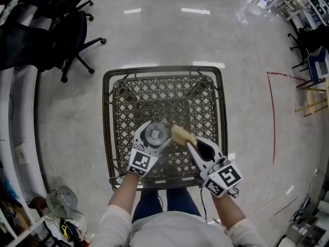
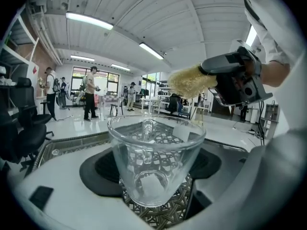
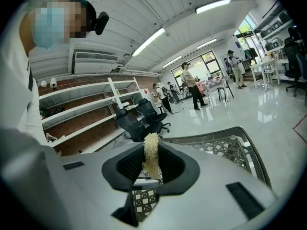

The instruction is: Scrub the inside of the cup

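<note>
A clear glass cup (image 1: pixel 155 133) with a handle is held upright above the wicker table, my left gripper (image 1: pixel 152 136) shut on it. In the left gripper view the cup (image 2: pixel 152 162) fills the gap between the jaws, its mouth open upward. My right gripper (image 1: pixel 188 140) is shut on a tan loofah scrubber (image 1: pixel 182 135), whose free end sits just right of the cup's rim, outside it. The scrubber (image 2: pixel 191 80) hangs above and to the right of the cup, and it stands edge-on between the right jaws as scrubber (image 3: pixel 151 156).
A square dark wicker table (image 1: pixel 211 94) lies under both grippers. Black office chairs (image 1: pixel 61 30) stand at the far left, a small fan (image 1: pixel 60 200) on the floor at near left. Red tape (image 1: pixel 273 112) marks the floor at right. Several people stand far off in the room.
</note>
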Tool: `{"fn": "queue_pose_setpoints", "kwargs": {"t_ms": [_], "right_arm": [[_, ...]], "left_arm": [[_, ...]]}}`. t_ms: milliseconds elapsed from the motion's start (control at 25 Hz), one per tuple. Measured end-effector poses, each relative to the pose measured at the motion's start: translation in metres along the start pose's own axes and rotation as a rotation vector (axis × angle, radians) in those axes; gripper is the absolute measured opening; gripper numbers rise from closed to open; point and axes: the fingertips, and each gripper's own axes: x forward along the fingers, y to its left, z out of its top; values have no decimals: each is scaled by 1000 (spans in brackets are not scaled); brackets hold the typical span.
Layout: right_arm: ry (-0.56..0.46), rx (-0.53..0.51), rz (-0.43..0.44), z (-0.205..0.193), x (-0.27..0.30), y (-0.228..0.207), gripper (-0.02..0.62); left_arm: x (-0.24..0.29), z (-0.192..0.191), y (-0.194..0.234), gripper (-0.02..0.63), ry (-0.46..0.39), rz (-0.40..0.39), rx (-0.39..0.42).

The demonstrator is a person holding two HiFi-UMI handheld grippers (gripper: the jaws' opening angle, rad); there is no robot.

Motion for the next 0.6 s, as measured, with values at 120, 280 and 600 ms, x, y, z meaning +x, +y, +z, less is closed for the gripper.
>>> {"fn": "queue_pose_setpoints", "kwargs": {"t_ms": [120, 280, 600], "right_arm": [[11, 5, 1, -7, 1, -3, 89], [26, 11, 1, -15, 3, -5, 89], [45, 21, 3, -24, 9, -11, 89]], "left_arm": [[3, -8, 0, 383, -1, -6, -5], [5, -15, 2, 383, -2, -6, -12], [14, -25, 3, 383, 6, -10, -26]]}}
